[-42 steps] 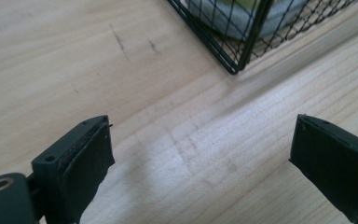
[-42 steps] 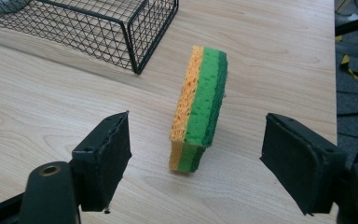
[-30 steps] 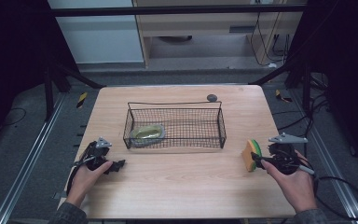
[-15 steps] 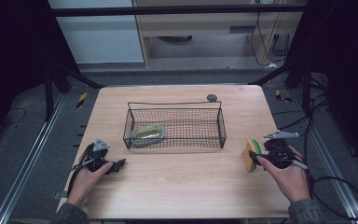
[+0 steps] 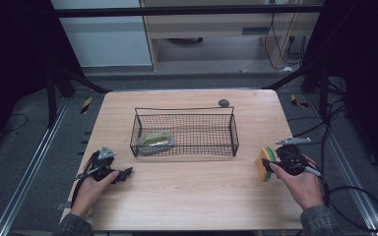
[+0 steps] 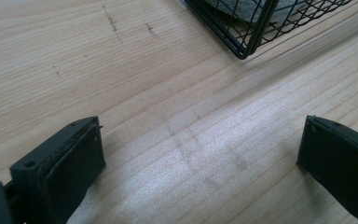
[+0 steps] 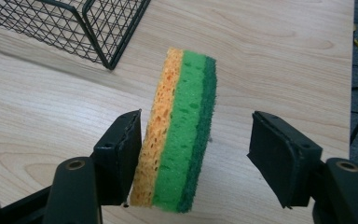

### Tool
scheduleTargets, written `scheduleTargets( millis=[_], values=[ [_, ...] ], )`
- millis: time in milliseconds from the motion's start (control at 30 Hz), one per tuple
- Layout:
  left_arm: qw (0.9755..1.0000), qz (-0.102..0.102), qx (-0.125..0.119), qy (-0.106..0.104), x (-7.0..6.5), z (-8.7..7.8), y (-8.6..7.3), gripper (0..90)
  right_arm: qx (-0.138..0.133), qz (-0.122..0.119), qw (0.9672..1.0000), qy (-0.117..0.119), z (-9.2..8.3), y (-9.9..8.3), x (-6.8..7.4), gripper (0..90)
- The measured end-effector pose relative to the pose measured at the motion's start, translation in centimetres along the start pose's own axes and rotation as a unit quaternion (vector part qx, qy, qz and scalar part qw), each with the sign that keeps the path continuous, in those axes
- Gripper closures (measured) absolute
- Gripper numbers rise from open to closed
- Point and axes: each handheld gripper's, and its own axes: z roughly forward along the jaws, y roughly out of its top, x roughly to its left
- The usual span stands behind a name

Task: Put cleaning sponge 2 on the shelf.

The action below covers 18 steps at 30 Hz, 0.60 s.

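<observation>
A sponge (image 5: pixel 264 163) with orange, light green and dark green layers stands on edge at the right of the wooden table (image 5: pixel 197 196). My right gripper (image 5: pixel 269 165) is open around it. In the right gripper view the sponge (image 7: pixel 179 135) has its orange face against the left jaw, and a clear gap separates the dark green face from the right jaw; the right gripper (image 7: pixel 196 123) is low over the table. My left gripper (image 5: pixel 126 173) rests open at the table's left front; in the left gripper view the left gripper (image 6: pixel 200 126) has only bare wood between its jaws.
A black wire basket (image 5: pixel 184 109) stands mid-table and holds a grey dish with something yellow-green (image 5: pixel 155 141) at its left end. The basket's corner (image 6: pixel 249 32) is just ahead of the left gripper. A small dark round object (image 5: pixel 223 103) lies behind the basket.
The right hand and gripper have shifted slightly to the left, closer around the sponge. The left gripper has hardly moved.
</observation>
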Motion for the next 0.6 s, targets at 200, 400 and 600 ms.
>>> scheduleTargets(
  millis=[200, 400, 600],
  values=[
    [1.0000, 0.000, 0.000, 0.000, -0.01, 0.00, 0.00, 0.0, 0.012, -0.002, 0.9999, 0.003, 0.54, 0.30, 0.22, 40.5],
    [1.0000, -0.001, 0.000, 0.001, -0.03, 0.02, 0.02, 0.0, 0.022, -0.002, 0.9998, 0.002, 0.89, 0.54, 0.29, 44.7],
    [1.0000, -0.002, -0.001, 0.001, -0.03, 0.03, 0.02, 0.0, 0.019, 0.000, 0.9998, 0.002, 0.83, 0.75, 0.36, 53.3]
  ],
)
